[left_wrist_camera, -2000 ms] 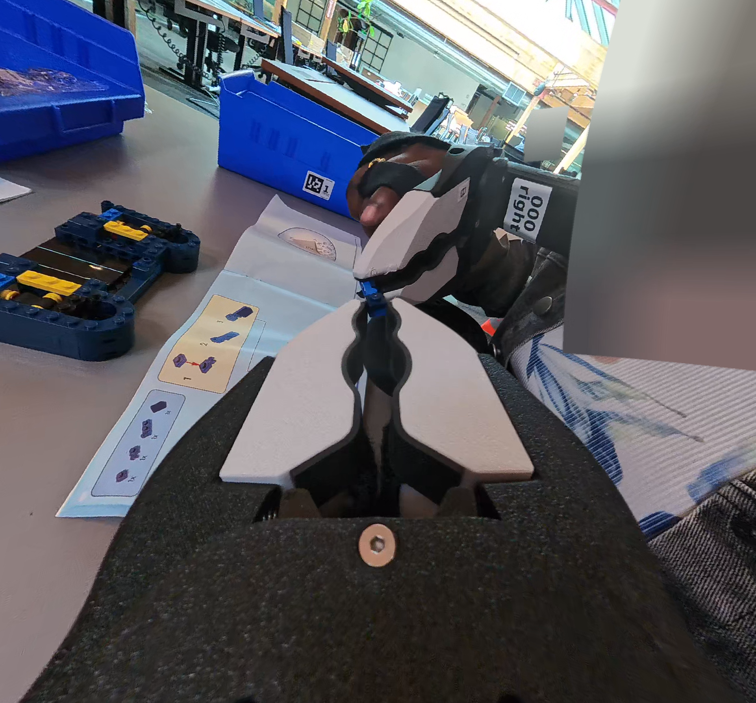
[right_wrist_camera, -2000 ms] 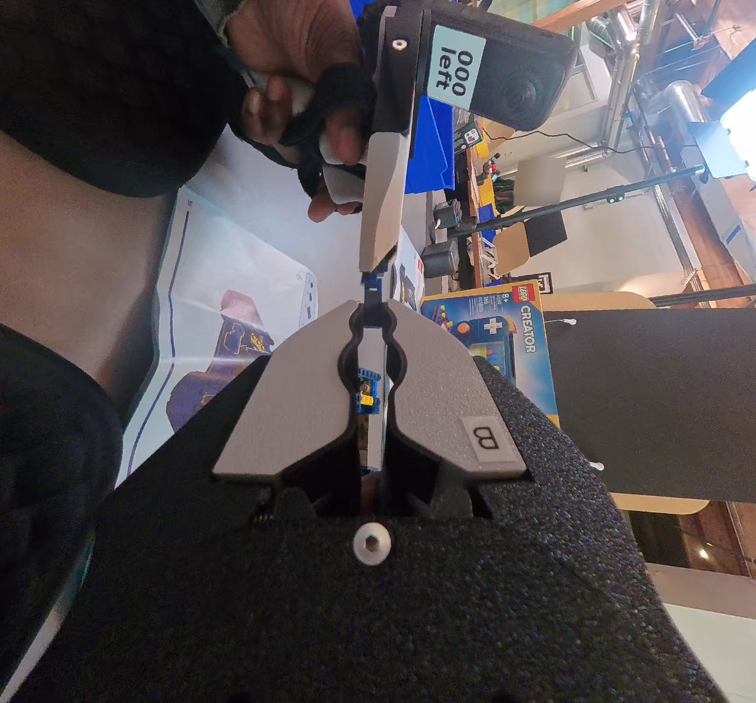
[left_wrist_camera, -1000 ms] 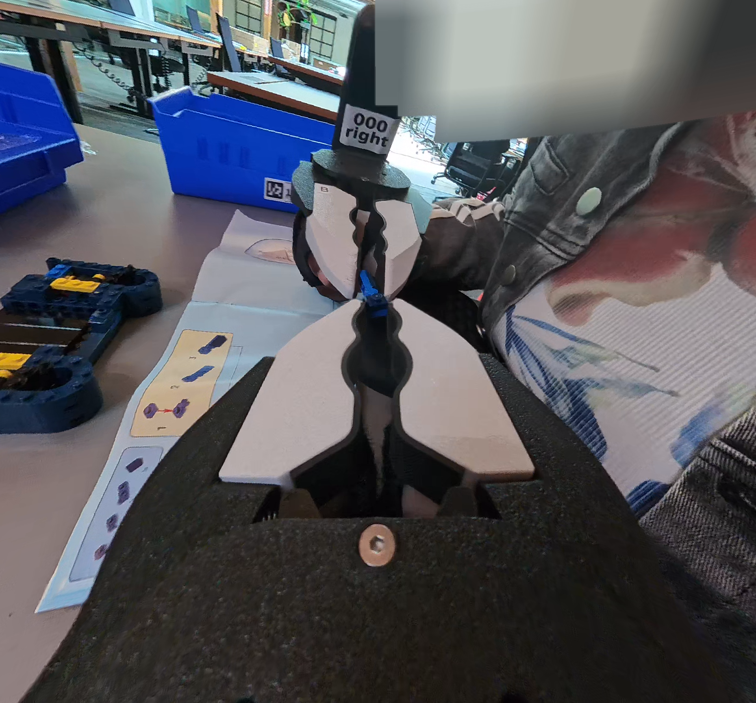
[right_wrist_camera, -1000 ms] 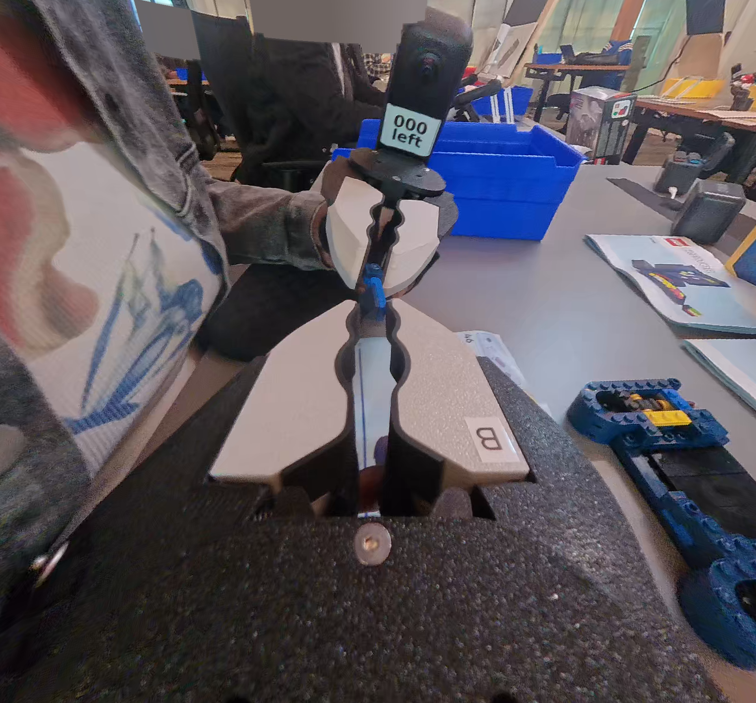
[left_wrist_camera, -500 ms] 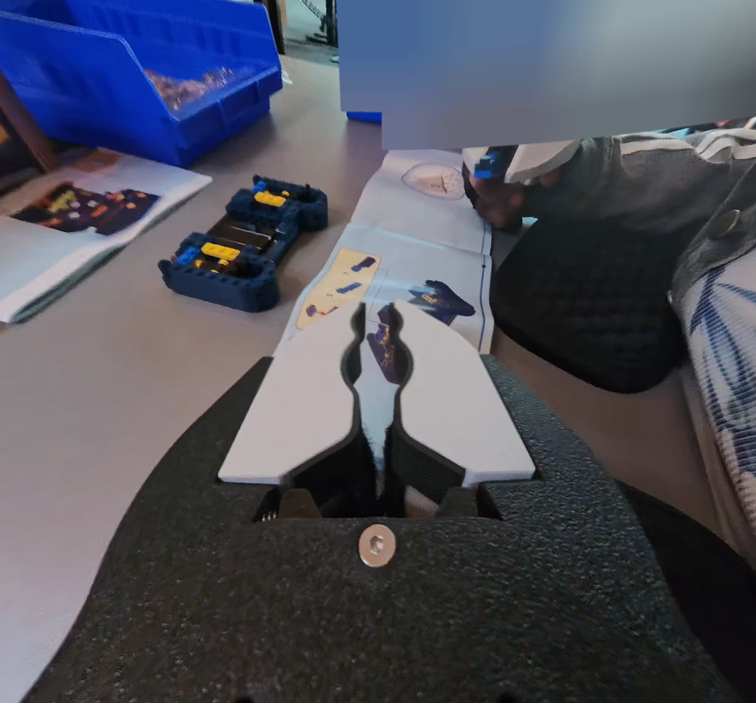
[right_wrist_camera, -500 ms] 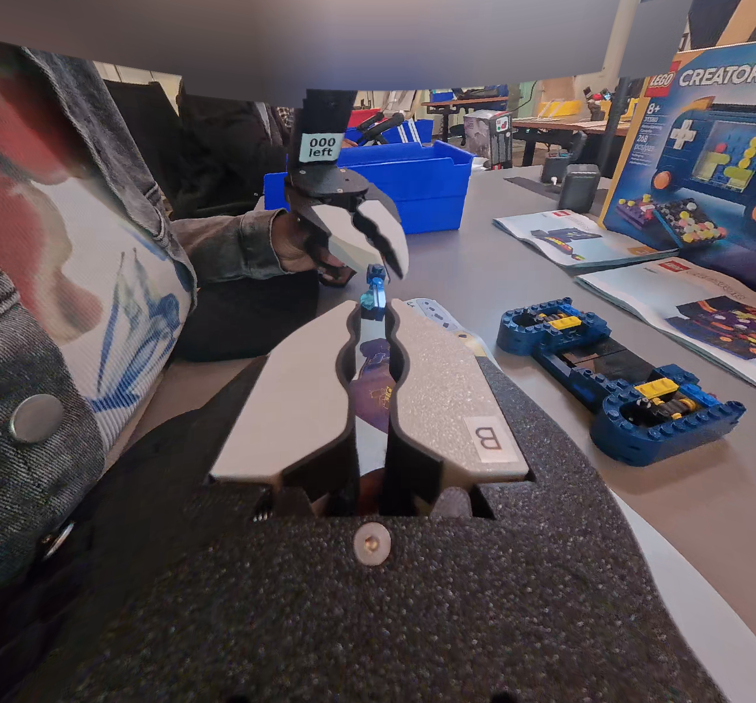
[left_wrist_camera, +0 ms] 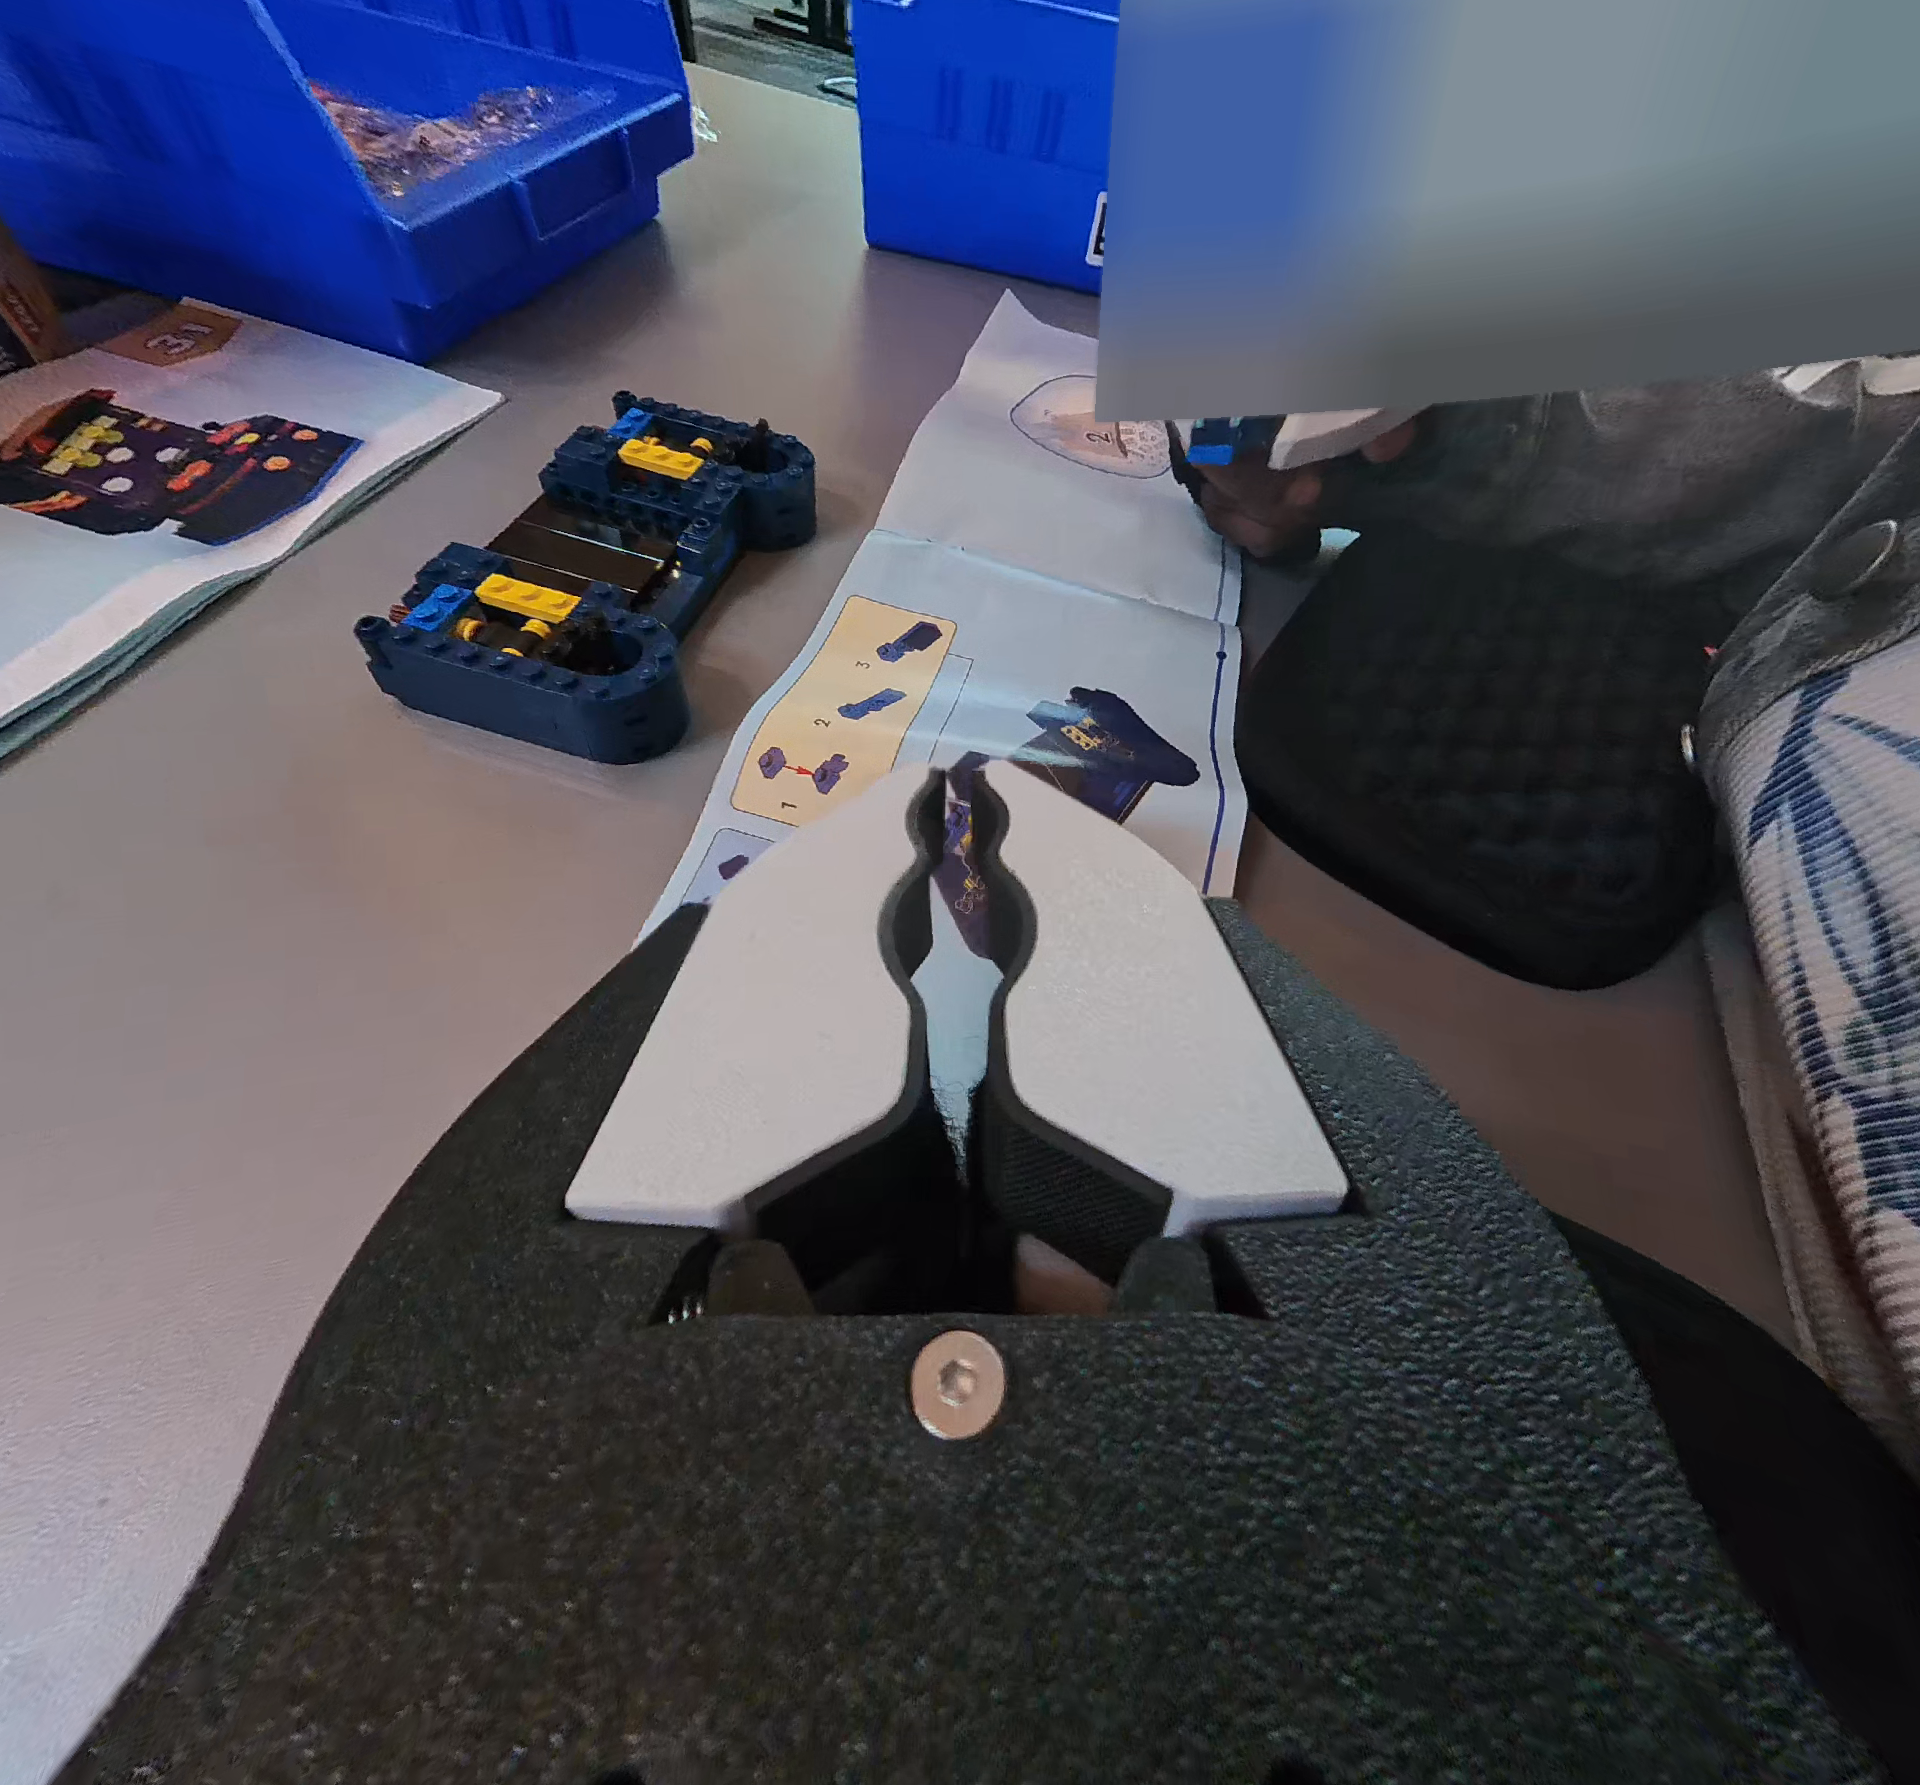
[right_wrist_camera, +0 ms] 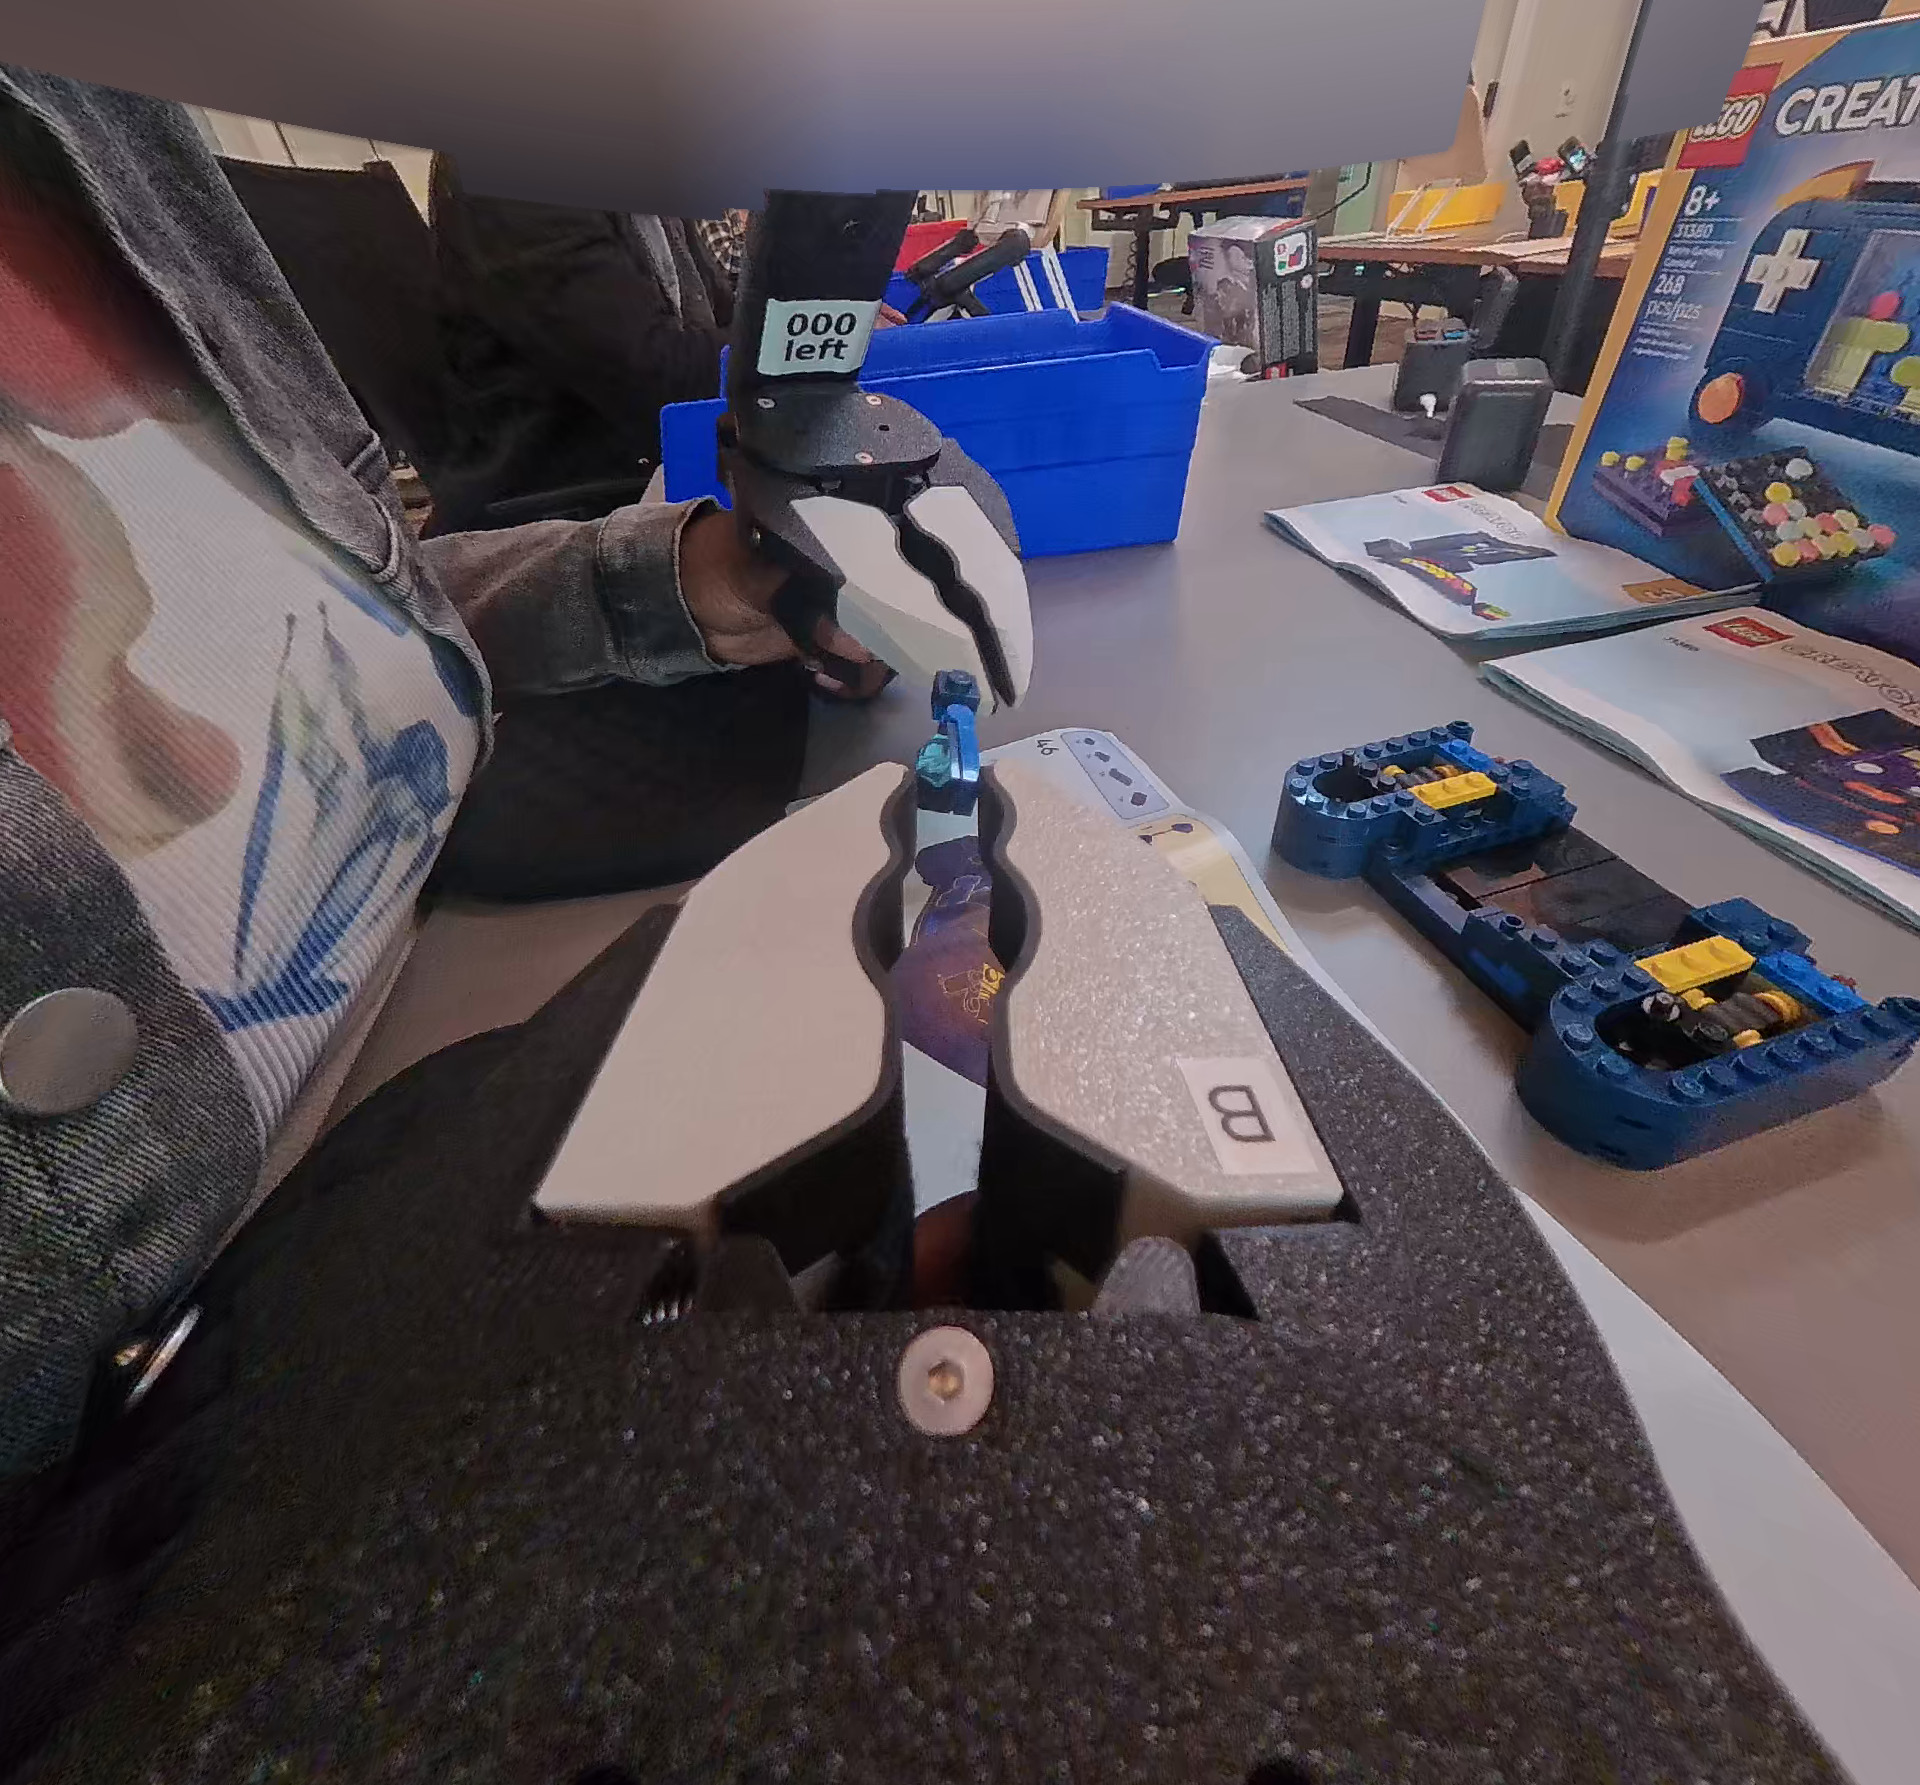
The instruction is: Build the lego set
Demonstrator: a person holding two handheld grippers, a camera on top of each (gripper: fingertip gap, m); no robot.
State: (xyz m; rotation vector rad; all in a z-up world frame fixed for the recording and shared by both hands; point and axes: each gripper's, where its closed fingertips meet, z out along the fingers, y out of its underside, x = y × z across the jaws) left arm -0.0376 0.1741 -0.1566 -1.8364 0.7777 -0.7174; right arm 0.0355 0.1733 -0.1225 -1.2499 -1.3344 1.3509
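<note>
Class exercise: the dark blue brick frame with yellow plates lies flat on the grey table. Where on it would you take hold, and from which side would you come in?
Probably grip the dark blue brick frame across its narrow black middle section, coming from above. The rounded ends are wider and hold loose-looking yellow plates, while the waist has straight parallel sides. Both long sides look unobstructed on the table.

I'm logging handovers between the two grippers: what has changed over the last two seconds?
The left gripper has let go of the small blue brick piece that both grippers pinched tip to tip, and has drawn back, its jaws nearly together on nothing. The right gripper still holds the piece. The dark blue brick frame on the table stayed put.
</note>
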